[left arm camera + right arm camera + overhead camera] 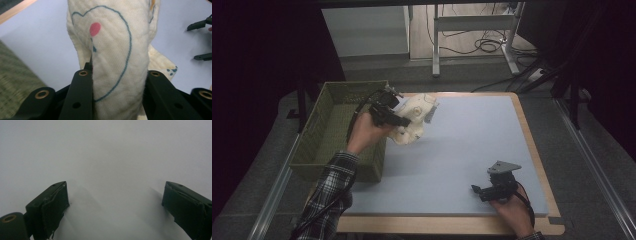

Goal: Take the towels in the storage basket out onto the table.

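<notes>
At the far left of the table stands an olive woven basket (pixel 332 131). Just beside its right rim, the left gripper (pixel 404 121) is clamped on a cream quilted cloth (pixel 414 119) printed with a blue outline and a pink dot, holding it bunched and lifted above the pale blue mat (pixel 472 145); its jaws press the fabric from both sides. Well apart, near the mat's front right corner, the right gripper (pixel 474 189) rests low with jaws spread wide, nothing between them.
</notes>
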A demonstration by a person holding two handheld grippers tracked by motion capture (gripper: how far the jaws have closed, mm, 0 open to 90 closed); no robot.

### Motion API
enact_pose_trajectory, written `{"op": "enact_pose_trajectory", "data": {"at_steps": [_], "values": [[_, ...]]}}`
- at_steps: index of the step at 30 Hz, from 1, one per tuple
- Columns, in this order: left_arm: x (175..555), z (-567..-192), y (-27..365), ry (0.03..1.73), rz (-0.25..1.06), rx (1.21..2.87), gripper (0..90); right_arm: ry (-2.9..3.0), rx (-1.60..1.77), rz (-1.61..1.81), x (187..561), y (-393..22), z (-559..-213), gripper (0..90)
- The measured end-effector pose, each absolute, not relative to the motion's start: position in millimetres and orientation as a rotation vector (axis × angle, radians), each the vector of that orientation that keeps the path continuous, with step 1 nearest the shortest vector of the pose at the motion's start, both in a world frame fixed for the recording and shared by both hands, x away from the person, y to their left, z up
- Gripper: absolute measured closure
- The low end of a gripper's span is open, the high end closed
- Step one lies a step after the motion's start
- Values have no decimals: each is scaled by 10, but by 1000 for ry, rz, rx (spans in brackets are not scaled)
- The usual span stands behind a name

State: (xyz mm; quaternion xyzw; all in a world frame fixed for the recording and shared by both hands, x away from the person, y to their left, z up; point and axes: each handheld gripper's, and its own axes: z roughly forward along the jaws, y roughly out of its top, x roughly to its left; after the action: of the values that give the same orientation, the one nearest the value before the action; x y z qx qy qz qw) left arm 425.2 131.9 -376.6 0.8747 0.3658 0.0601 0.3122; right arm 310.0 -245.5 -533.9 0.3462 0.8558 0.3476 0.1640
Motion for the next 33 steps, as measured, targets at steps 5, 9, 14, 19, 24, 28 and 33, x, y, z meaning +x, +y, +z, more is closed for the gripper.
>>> {"op": "enact_pose_trajectory", "data": {"at_steps": [5,9,14,19,24,28,33], "values": [[4257,-3862,1097,933,145,2318,704,2440,987,991,3100,-2455,-5338,69],[4260,-3943,902,905,146,2327,701,2440,985,991,3100,-2456,-5338,70],[4276,-4050,655,869,141,2343,695,2440,985,991,3100,-2457,-5338,69],[4282,-4181,407,843,157,2358,690,2439,985,990,3100,-2457,-5338,69],[4312,-4318,278,840,145,2364,687,2439,986,990,3100,-2457,-5338,69],[4373,-4514,174,859,147,2376,684,2439,985,990,3101,-2457,-5338,69],[4443,-4727,99,888,158,2391,677,2440,987,991,3100,-2456,-5339,70]]}}
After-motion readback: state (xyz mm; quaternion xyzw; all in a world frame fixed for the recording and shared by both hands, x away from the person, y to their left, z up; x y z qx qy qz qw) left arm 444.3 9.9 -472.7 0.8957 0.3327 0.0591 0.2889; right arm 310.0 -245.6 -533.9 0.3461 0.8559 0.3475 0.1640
